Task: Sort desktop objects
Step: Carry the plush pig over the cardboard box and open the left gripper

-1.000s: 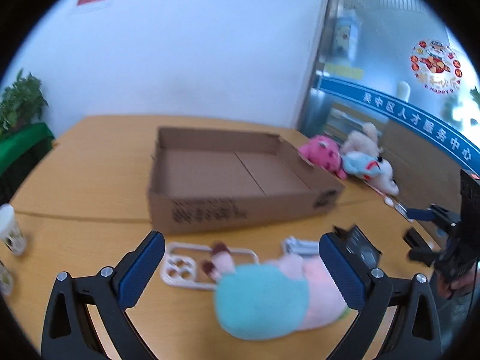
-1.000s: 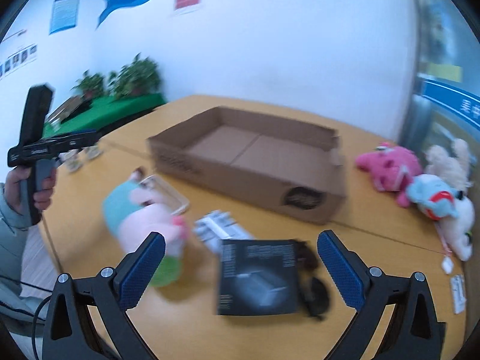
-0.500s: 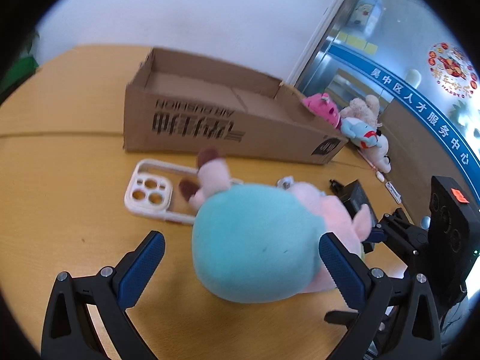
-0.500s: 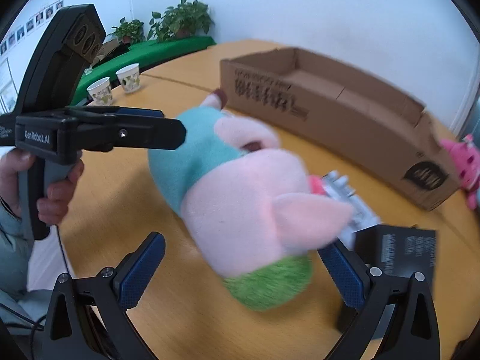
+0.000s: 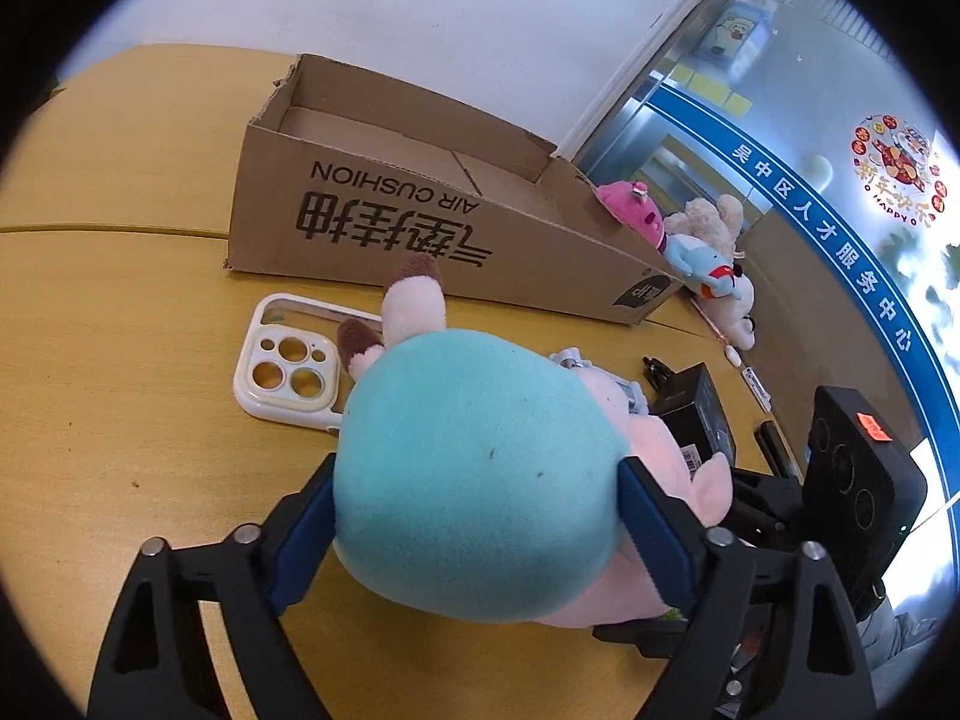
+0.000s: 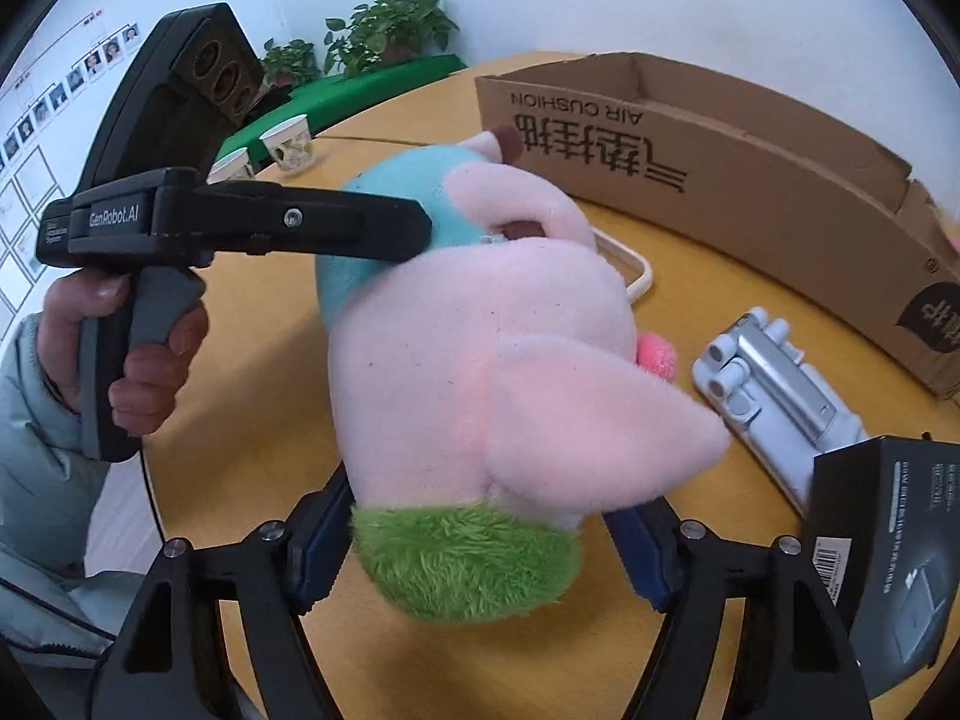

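A plush pig with a teal body (image 5: 468, 420), pink head (image 6: 480, 330) and green tuft lies on the wooden table (image 5: 120, 408). My left gripper (image 5: 477, 480) is closing on the teal body, and its blue pads (image 5: 648, 528) press into both sides. From the opposite side my right gripper (image 6: 474, 516) is closing around the head end, with its pads (image 6: 318, 546) touching the pink and green fur. Beyond the toy stands an open cardboard box (image 5: 384, 216), nothing visible inside.
A white phone case (image 5: 288, 366) lies partly under the toy. A grey folding stand (image 6: 774, 384) and a black carton (image 6: 888, 546) lie to the right. Other plush toys (image 5: 636, 213) lie past the box. Paper cups (image 6: 291, 144) stand at the table's edge. A hand (image 6: 144, 354) grips the left handle.
Both grippers came down around the plush pig from opposite sides. Their jaws, wide open before, have narrowed onto the toy.
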